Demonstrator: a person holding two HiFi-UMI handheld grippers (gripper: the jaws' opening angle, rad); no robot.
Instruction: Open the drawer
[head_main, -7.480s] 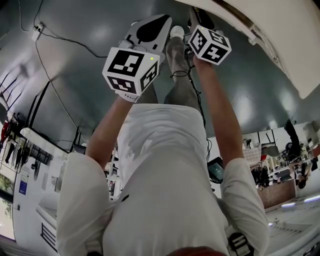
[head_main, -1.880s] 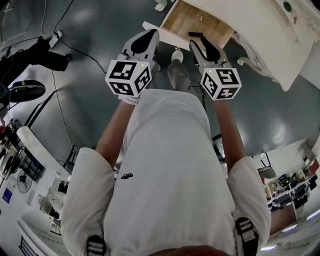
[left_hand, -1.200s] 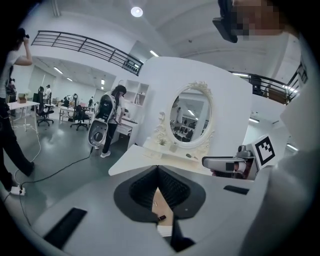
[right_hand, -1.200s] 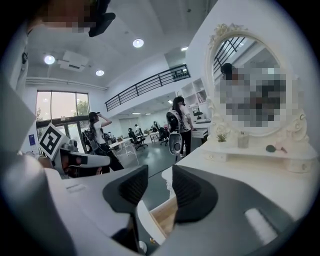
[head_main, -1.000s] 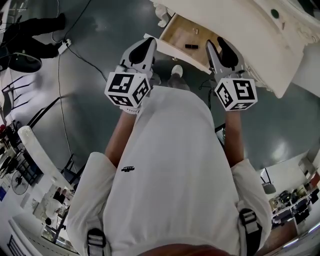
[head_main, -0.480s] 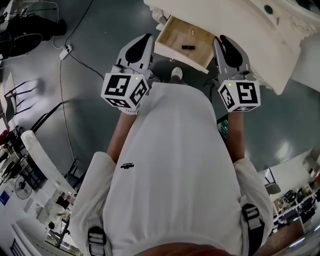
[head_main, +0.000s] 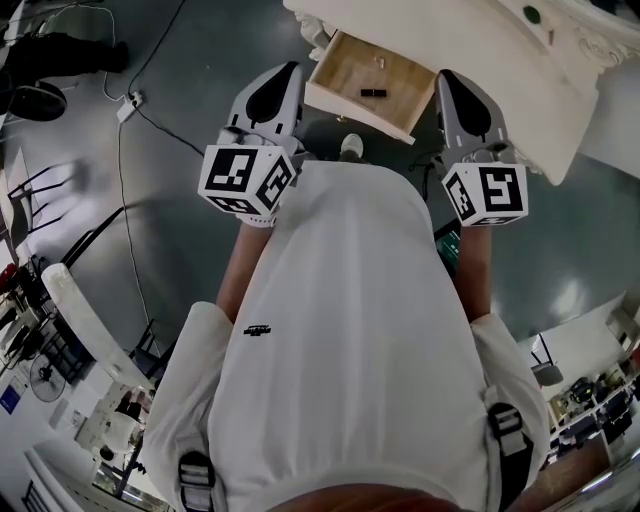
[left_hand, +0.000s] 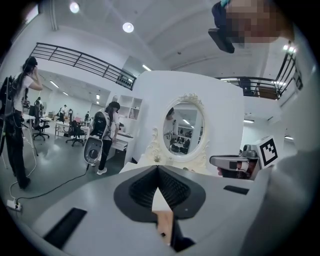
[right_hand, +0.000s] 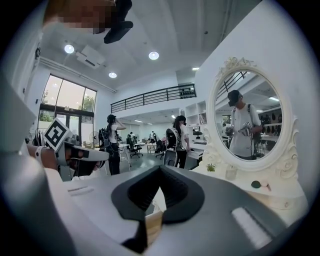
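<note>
**Drawer stands open, both hand-held grippers clenched on nothing**

Seen from the head view, the drawer is pulled well out of the white dressing table. It sits at the top of the picture with its pale wooden bottom in plain sight. A small black item lies inside it, near the middle.

The left hand-held gripper is just beside the drawer's left front corner, and the right hand-held gripper just beside its right front corner. The drawer's front therefore lies between the two. Neither gripper can be seen touching the drawer.

In the left gripper view the jaws meet at the tips with nothing between them, so that gripper is clenched and empty. In the right gripper view the jaws have just been closing and now meet tip to tip, also with nothing between them.

Ahead of both grippers stands the table's oval mirror in its ornate white frame, rising from the white worktop.

Below the grippers, the person's white shirt fills the middle of the head view. A cable trails across the dark grey floor to the left
</note>
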